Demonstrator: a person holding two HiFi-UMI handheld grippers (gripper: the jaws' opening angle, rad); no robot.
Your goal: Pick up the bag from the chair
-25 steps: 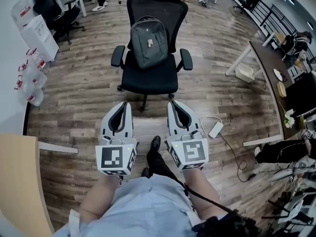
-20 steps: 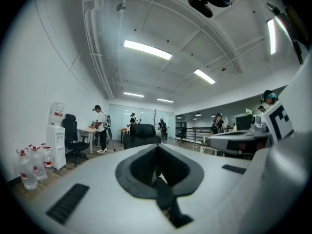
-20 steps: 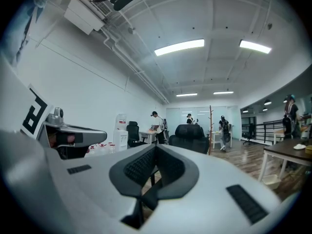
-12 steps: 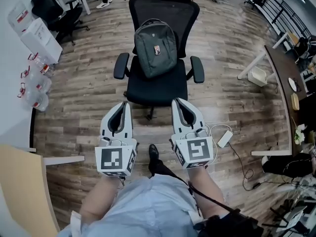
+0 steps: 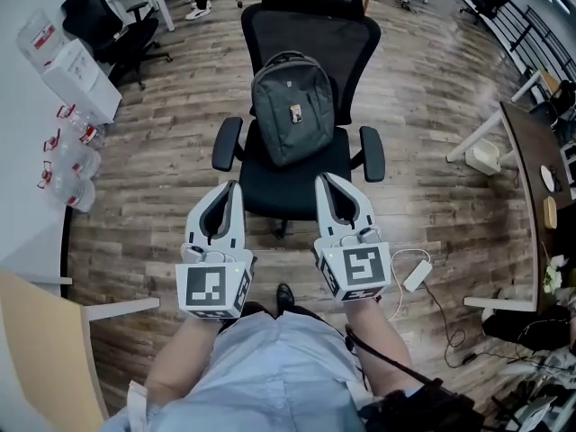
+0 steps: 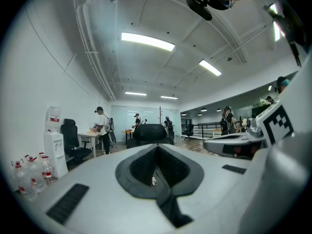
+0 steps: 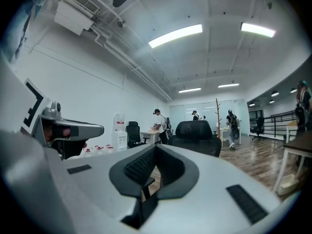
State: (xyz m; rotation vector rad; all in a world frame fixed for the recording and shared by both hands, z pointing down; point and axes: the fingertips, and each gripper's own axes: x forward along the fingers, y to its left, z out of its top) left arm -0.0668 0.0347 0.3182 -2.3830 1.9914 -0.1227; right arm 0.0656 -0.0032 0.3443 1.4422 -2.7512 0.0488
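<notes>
A grey backpack (image 5: 290, 120) stands upright on the seat of a black office chair (image 5: 310, 39), leaning on its mesh backrest. My left gripper (image 5: 233, 187) and right gripper (image 5: 324, 179) are held side by side, pointing level at the chair's front edge, short of the bag. Both have their jaws together with nothing between them. In the left gripper view the shut left gripper (image 6: 157, 146) points at the chair (image 6: 151, 133) ahead. The right gripper view has the shut right gripper (image 7: 156, 147) below the chair's backrest (image 7: 195, 129). The bag is hidden behind the jaws in both gripper views.
A water dispenser (image 5: 76, 79) and several water bottles (image 5: 67, 165) stand by the left wall. A light desk corner (image 5: 40, 349) is at lower left. A power strip with cable (image 5: 416, 274) lies on the wooden floor to the right. Desks (image 5: 540, 160) line the right side.
Both grippers have moved forward together toward the chair, still shut. The chair and bag now sit nearer and lower in the head view.
</notes>
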